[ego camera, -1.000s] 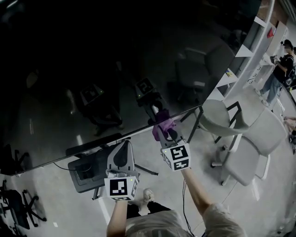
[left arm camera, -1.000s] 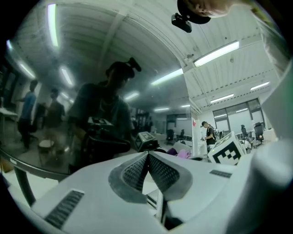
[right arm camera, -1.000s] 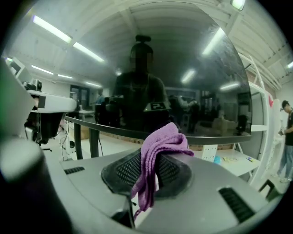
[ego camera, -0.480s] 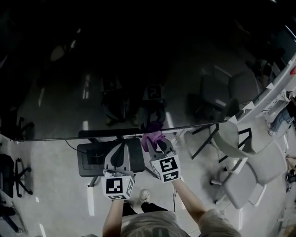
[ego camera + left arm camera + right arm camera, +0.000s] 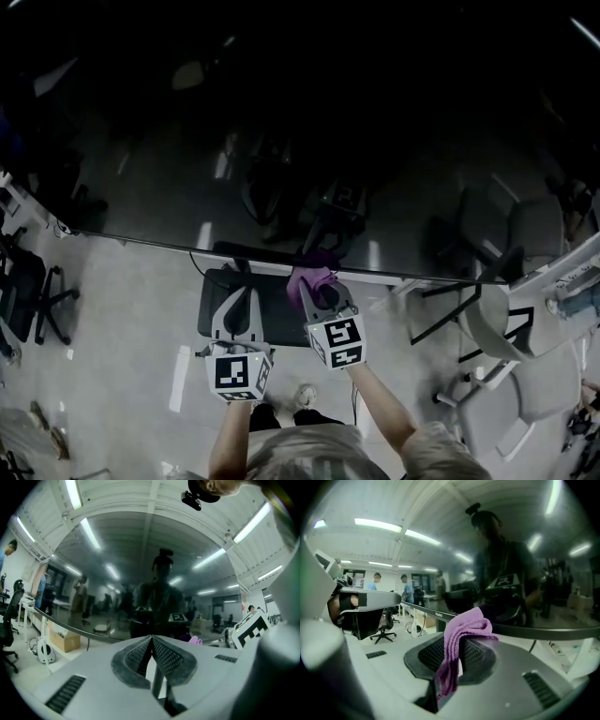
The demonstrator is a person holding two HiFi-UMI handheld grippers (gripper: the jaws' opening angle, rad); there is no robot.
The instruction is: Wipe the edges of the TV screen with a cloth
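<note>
Having slid left from the corner, the right gripper (image 5: pixel 319 287) is pinching the purple cloth (image 5: pixel 461 631) at the TV screen's (image 5: pixel 281 141) bottom edge. Only its own view is showing the left gripper (image 5: pixel 151 640) pressed together, empty.

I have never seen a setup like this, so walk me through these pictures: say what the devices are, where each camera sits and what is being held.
There is no robot here. A person holds a two-jaw gripper in each hand, each carrying a cube with square markers. The head view comes from a camera on the person's head and looks down on the left gripper and the right gripper in front of a large dark TV screen. The other two views ride on the grippers and look along their jaws. The left gripper's jaws are shut on nothing. The right gripper's jaws are shut on a purple cloth, held right by the screen's lower edge. Below is the floor.
</note>
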